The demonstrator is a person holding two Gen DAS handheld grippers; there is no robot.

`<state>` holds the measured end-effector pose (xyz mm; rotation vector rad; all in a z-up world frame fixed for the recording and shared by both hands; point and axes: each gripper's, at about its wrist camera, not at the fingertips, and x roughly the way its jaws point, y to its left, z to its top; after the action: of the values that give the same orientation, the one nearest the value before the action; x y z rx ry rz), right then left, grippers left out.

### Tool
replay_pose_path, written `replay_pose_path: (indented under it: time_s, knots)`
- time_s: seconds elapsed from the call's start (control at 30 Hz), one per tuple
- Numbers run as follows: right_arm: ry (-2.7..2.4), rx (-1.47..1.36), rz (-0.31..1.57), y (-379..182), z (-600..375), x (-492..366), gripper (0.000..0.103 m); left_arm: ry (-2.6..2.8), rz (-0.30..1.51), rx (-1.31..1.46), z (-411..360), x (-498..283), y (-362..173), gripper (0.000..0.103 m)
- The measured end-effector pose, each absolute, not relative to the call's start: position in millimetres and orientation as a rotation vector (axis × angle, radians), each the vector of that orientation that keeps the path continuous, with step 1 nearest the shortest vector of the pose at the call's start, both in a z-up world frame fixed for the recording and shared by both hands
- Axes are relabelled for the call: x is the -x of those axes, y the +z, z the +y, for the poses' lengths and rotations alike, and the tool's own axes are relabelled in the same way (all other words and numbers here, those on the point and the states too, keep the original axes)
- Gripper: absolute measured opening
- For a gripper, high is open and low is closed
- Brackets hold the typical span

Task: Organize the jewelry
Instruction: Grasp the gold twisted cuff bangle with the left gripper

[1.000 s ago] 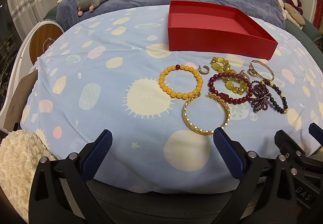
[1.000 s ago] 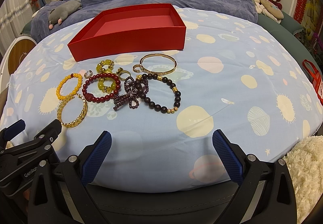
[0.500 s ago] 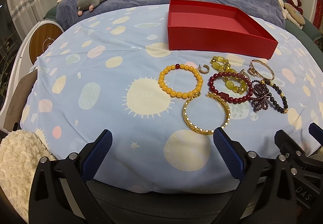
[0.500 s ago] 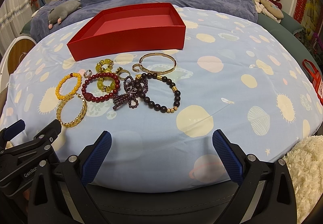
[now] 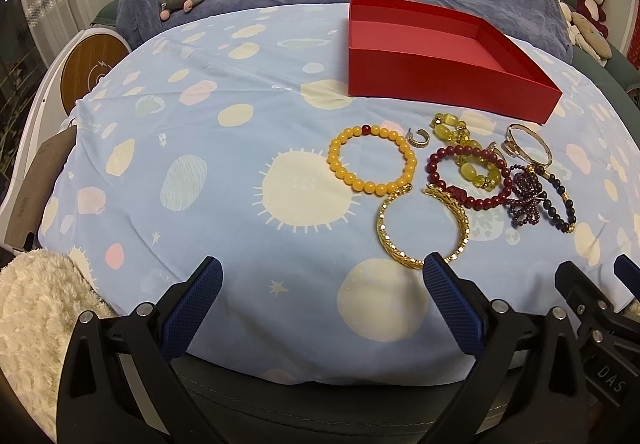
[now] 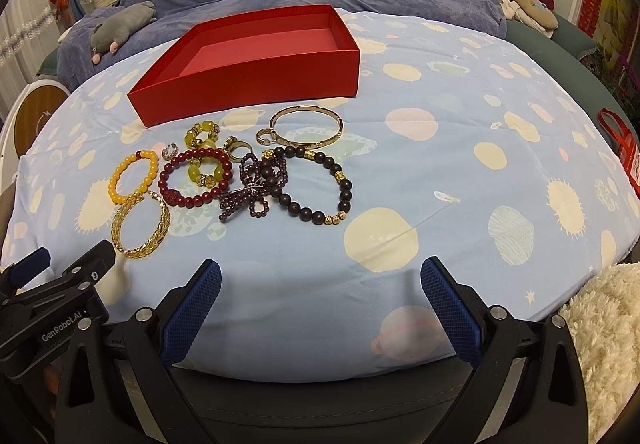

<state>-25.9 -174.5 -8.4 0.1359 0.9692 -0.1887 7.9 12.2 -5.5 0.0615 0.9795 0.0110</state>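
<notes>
Both hand-held grippers, left (image 5: 320, 276) and right (image 6: 320, 276), hover released; take the gold chain bangle (image 5: 422, 228) first, toward the red cardboard box (image 5: 448, 74).

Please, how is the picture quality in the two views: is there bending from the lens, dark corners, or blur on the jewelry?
Left wrist view: strong fisheye bending, the red box looks curved; black corners; the yellow bead bracelet is sharp. Right wrist view: same bending and dark corners; dim, warm light; the dark bead bracelet is sharp, with small glints.
</notes>
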Motion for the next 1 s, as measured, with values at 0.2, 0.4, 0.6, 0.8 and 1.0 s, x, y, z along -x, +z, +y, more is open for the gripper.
replay_pose_path:
  time_s: [0.2, 0.4, 0.6, 0.8, 1.0]
  knots:
    - [-0.224, -0.152, 0.977, -8, -184, 24, 0.096, 0.009, 0.996, -0.022, 20, -16, -4, 0.096]
    - [-0.238, -0.179, 0.988, -10, -191, 22, 0.096, -0.027, 1.029, -0.014, 15, -25, -8, 0.095]
    - [-0.263, -0.174, 0.988, -8, -196, 21, 0.096, -0.102, 1.034, 0.002, -4, -30, -7, 0.096]
    - [-0.298, -0.190, 0.980, -5, -205, 22, 0.096, -0.141, 1.067, -0.048, -25, -36, -18, 0.095]
    - [-0.303, -0.199, 0.993, -7, -208, 20, 0.096, -0.121, 1.063, -0.079, -30, -40, -20, 0.081]
